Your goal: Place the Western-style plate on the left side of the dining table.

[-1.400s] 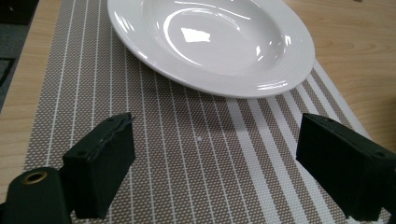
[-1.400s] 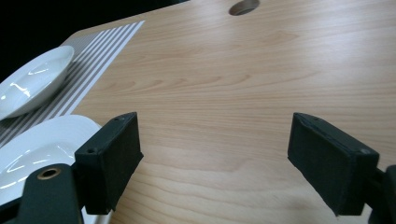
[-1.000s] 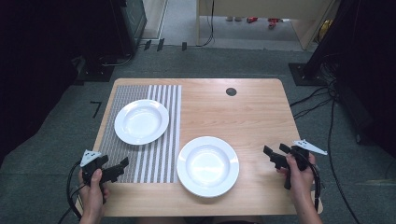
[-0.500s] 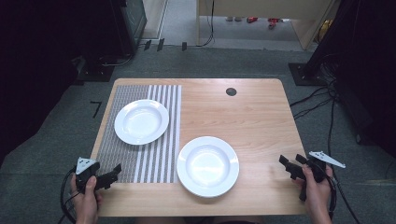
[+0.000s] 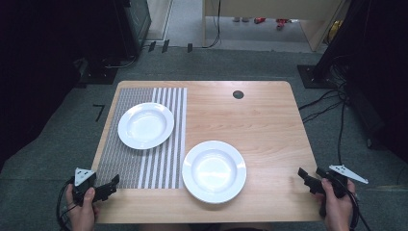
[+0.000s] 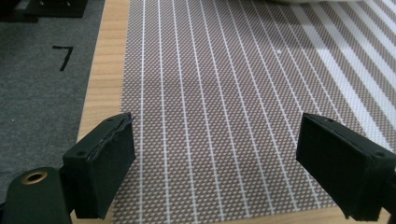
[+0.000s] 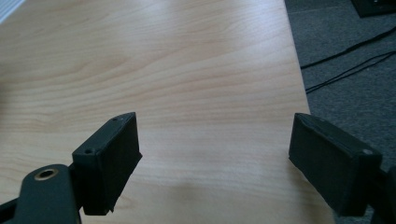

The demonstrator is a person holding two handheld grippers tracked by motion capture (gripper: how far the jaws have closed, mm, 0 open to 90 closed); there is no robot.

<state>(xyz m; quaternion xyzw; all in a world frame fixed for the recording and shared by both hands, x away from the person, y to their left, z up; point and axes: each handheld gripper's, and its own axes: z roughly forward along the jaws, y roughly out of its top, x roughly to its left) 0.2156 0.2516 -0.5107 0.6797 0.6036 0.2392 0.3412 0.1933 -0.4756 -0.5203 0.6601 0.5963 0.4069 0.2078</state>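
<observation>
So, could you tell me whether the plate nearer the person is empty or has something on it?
Empty. In the high view the near plate shows a bare white bowl and rim, resting on the wooden table.

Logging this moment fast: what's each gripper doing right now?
Left gripper: open, empty, over the striped placemat.
Right gripper: open, empty, over bare table.

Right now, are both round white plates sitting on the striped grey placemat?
No, one white plate lies on the placemat; the other plate rests mostly on bare wooden table.
</observation>
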